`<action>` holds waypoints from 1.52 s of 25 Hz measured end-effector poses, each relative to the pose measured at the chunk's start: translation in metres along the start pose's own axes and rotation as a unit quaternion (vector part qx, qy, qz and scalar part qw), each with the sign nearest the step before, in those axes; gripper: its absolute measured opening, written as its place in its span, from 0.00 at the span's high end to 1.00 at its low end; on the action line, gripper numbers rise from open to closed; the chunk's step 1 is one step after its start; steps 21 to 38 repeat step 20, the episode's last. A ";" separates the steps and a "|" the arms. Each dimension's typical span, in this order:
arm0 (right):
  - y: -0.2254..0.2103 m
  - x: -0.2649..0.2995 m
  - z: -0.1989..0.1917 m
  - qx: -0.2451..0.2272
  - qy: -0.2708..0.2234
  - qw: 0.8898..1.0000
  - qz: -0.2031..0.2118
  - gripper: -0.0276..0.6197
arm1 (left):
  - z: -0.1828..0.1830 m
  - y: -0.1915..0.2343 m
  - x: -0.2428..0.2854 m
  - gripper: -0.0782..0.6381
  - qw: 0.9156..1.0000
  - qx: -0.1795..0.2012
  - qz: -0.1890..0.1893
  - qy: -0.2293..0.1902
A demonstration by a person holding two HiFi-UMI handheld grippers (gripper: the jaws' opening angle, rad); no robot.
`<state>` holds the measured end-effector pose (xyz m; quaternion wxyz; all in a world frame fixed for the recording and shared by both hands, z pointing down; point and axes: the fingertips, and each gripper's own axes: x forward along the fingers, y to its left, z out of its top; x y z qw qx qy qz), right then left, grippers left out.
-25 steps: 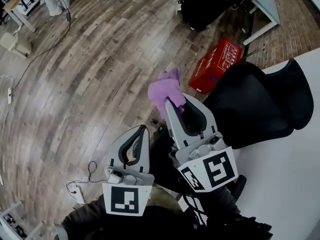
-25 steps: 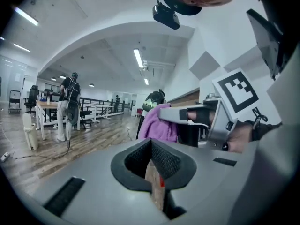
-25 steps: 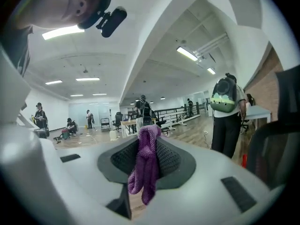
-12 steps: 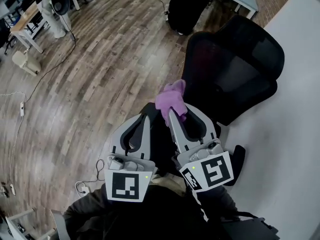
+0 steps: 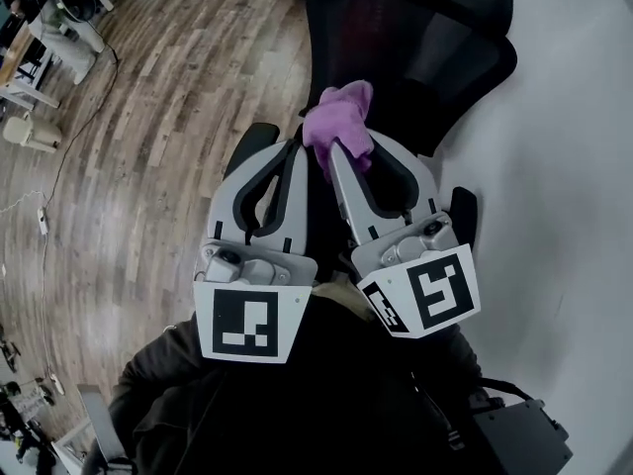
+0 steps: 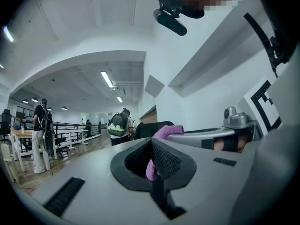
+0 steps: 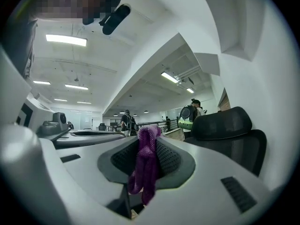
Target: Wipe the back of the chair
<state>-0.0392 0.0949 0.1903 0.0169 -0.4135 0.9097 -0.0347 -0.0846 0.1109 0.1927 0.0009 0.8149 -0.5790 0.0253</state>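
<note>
The black mesh office chair (image 5: 415, 28) stands at the top of the head view, its back (image 7: 229, 130) just ahead and to the right of my right gripper. A purple cloth (image 5: 338, 122) is pinched in my right gripper (image 5: 343, 154), bunched above the tips and hanging down between the pads (image 7: 145, 168). The cloth sits just short of the chair's back; contact cannot be told. My left gripper (image 5: 289, 151) is alongside on the left, jaws closed together with nothing in them (image 6: 151, 143). The cloth (image 6: 166, 131) shows beyond its tips.
Wooden floor (image 5: 148, 117) spreads to the left, with desks (image 5: 40, 38) and a cable (image 5: 69, 156) at its far edge. A white wall (image 5: 564, 166) runs down the right. People stand in the distance, one with a green backpack (image 7: 187, 116).
The chair has come from the right of the view to straight ahead and much closer. Both grippers have risen toward its back, the cloth still in the right one.
</note>
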 end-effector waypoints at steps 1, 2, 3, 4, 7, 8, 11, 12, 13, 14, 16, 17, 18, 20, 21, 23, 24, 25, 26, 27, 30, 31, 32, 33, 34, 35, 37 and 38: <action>-0.004 -0.002 0.002 -0.001 -0.004 1.000 -0.002 0.82 | 0.002 -0.004 0.003 0.88 1.000 0.003 -0.003 -0.003; -0.007 -0.004 0.002 -0.002 -0.008 1.000 -0.004 0.82 | 0.002 -0.008 0.005 0.88 1.000 0.005 -0.005 -0.006; -0.009 -0.007 0.001 -0.003 -0.010 1.000 -0.005 0.82 | 0.000 -0.013 0.006 0.88 1.000 0.006 -0.008 -0.006; -0.010 -0.010 -0.002 -0.002 -0.011 1.000 -0.006 0.82 | -0.003 -0.017 0.006 0.88 1.000 0.007 -0.010 -0.006; -0.012 -0.017 -0.010 -0.003 -0.013 1.000 -0.010 0.82 | -0.011 -0.024 0.007 0.88 1.000 0.010 -0.017 -0.005; -0.014 -0.018 -0.011 -0.004 -0.014 1.000 -0.012 0.82 | -0.012 -0.025 0.008 0.88 1.000 0.010 -0.018 -0.005; -0.021 -0.015 -0.009 -0.004 -0.014 1.000 -0.015 0.82 | -0.011 -0.025 0.016 0.88 1.000 0.012 -0.021 -0.002; -0.022 -0.014 -0.008 -0.003 -0.015 1.000 -0.015 0.82 | -0.010 -0.025 0.017 0.88 1.000 0.013 -0.022 -0.001; -0.023 -0.013 -0.007 -0.003 -0.015 1.000 -0.014 0.82 | -0.009 -0.025 0.019 0.88 1.000 0.014 -0.023 0.000; -0.023 -0.013 -0.006 -0.002 -0.015 1.000 -0.013 0.82 | -0.007 -0.026 0.021 0.88 1.000 0.014 -0.023 0.001; -0.025 -0.012 -0.003 -0.002 -0.016 1.000 -0.012 0.82 | -0.004 -0.026 0.024 0.88 1.000 0.014 -0.024 0.001; -0.027 -0.011 -0.001 -0.001 -0.017 1.000 -0.012 0.82 | -0.003 -0.026 0.025 0.88 1.000 0.014 -0.024 0.001; -0.028 -0.010 0.000 -0.001 -0.017 1.000 -0.012 0.82 | -0.001 -0.026 0.027 0.88 1.000 0.015 -0.025 0.001; -0.031 -0.009 0.003 0.000 -0.018 1.000 -0.012 0.82 | 0.001 -0.027 0.031 0.88 1.000 0.015 -0.026 0.001; -0.031 -0.009 0.003 0.000 -0.018 1.000 -0.012 0.82 | 0.001 -0.027 0.031 0.88 1.000 0.015 -0.026 0.001; -0.031 -0.009 0.003 0.000 -0.018 1.000 -0.012 0.82 | 0.001 -0.027 0.031 0.88 1.000 0.015 -0.026 0.001; -0.031 -0.009 0.003 0.000 -0.018 1.000 -0.012 0.82 | 0.001 -0.027 0.031 0.88 1.000 0.015 -0.026 0.001; -0.031 -0.009 0.003 0.000 -0.018 1.000 -0.012 0.82 | 0.001 -0.027 0.031 0.88 1.000 0.015 -0.026 0.001; -0.031 -0.009 0.003 0.000 -0.018 1.000 -0.012 0.82 | 0.001 -0.027 0.031 0.88 1.000 0.015 -0.026 0.001; -0.031 -0.009 0.003 0.000 -0.018 1.000 -0.012 0.82 | 0.001 -0.027 0.031 0.88 1.000 0.015 -0.026 0.001; -0.031 -0.009 0.003 0.000 -0.018 1.000 -0.012 0.82 | 0.001 -0.027 0.031 0.88 1.000 0.015 -0.026 0.001; -0.031 -0.009 0.003 0.000 -0.018 1.000 -0.012 0.82 | 0.001 -0.027 0.031 0.88 1.000 0.015 -0.026 0.001; -0.031 -0.009 0.003 0.000 -0.018 1.000 -0.012 0.82 | 0.001 -0.027 0.031 0.88 1.000 0.015 -0.026 0.001; -0.031 -0.009 0.003 0.000 -0.018 1.000 -0.012 0.82 | 0.001 -0.027 0.031 0.88 1.000 0.015 -0.026 0.001; -0.031 -0.009 0.003 0.000 -0.018 1.000 -0.012 0.82 | 0.001 -0.027 0.031 0.88 1.000 0.015 -0.026 0.001; -0.031 -0.009 0.003 0.000 -0.018 1.000 -0.012 0.82 | 0.001 -0.027 0.031 0.88 1.000 0.015 -0.026 0.001; -0.031 -0.009 0.003 0.000 -0.018 1.000 -0.012 0.82 | 0.001 -0.027 0.031 0.88 1.000 0.015 -0.026 0.001; -0.031 -0.009 0.003 0.000 -0.018 1.000 -0.012 0.82 | 0.001 -0.027 0.031 0.88 1.000 0.015 -0.026 0.001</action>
